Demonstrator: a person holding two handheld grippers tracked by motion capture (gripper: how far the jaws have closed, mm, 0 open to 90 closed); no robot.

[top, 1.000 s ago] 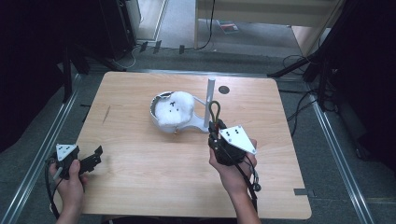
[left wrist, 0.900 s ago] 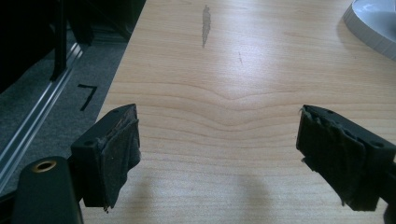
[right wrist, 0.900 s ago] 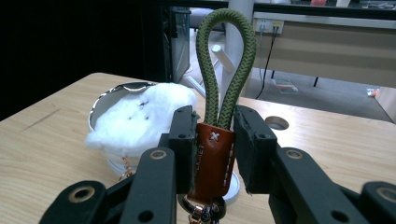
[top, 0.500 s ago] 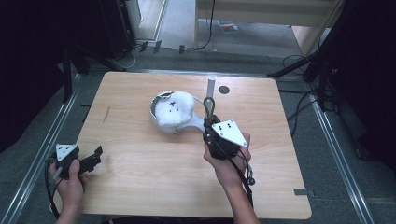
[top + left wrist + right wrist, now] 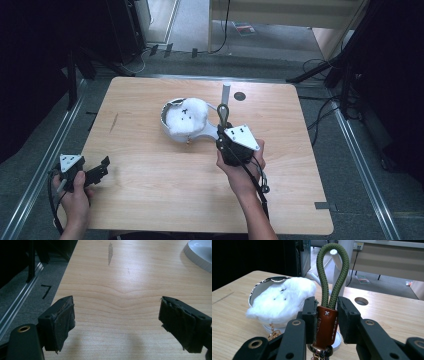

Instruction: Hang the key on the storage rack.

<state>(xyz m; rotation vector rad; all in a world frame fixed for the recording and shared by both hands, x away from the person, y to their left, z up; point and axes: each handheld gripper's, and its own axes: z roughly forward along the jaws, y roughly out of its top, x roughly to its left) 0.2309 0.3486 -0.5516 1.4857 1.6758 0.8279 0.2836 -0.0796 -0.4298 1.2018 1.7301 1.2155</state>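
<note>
Keychain work sits with the right claw [image 5: 325, 322], whose two black jaws are pressed in on the brown leather collar of a keychain strap [image 5: 325, 326]; its green rope loop [image 5: 332, 272] rises straight up from the jaws, so the strap's long axis runs along the claw's own line, with small metal rings hanging below the collar. In the high view this claw [image 5: 223, 134] hovers near the middle of the tabletop [image 5: 150, 200], just beside a white dish [image 5: 170, 107] that carries a fluffy white pom-pom [image 5: 186, 117]. From the strap, the dish lies to the claw's left and close by, low against the wood, so any setting down there would likely ask for a short sideways shift and a drop. The left claw [image 5: 100, 169] rests well apart at the near left corner, jaws spread wide with nothing between them, over bare wood, and is by far the farther hand.
</note>
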